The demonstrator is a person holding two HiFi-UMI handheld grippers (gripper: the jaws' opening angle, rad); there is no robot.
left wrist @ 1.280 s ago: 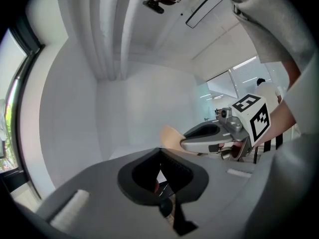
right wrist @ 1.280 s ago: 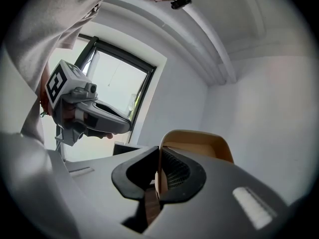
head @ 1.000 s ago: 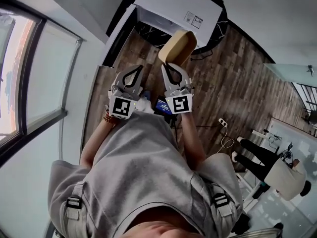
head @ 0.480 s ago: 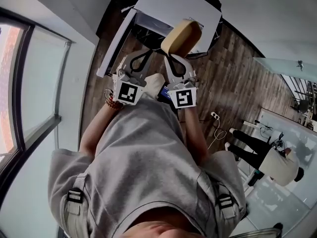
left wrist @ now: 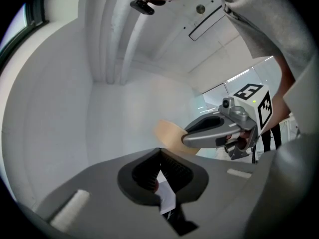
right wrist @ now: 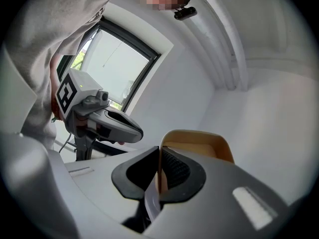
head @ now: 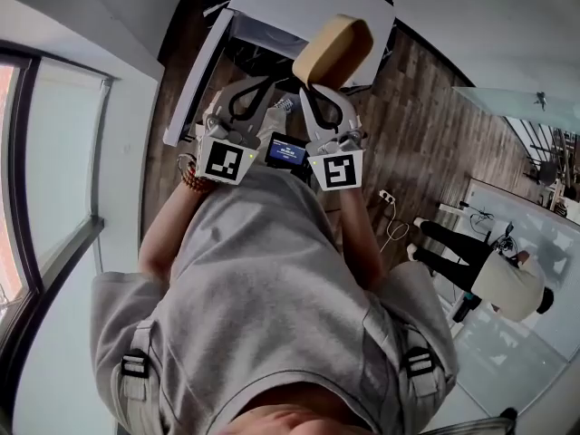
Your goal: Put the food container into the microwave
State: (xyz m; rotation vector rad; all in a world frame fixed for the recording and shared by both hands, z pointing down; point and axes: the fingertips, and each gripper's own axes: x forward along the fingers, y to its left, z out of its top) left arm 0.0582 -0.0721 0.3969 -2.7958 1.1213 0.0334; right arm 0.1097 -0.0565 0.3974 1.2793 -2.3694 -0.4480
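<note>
Wood-plank floor (head: 426, 125) and pale walls surround a white microwave (head: 299, 3), seen from above with its door swung open. A tall window (head: 54, 179) lies well to one side of the microwave, and a second person (head: 503, 284) stands far off on the other side. Just in front of the microwave, the right gripper (head: 310, 89) is clamped on the rim of the tan food container (head: 333, 51), held in the air and overlapping the microwave's top in the head view. Near the microwave's door, the left gripper (head: 263, 83) has its jaws closed on nothing. Only the gripper views show the grip itself: the container's wall pinched between the right pads, and the left pads meeting at their tips
</note>
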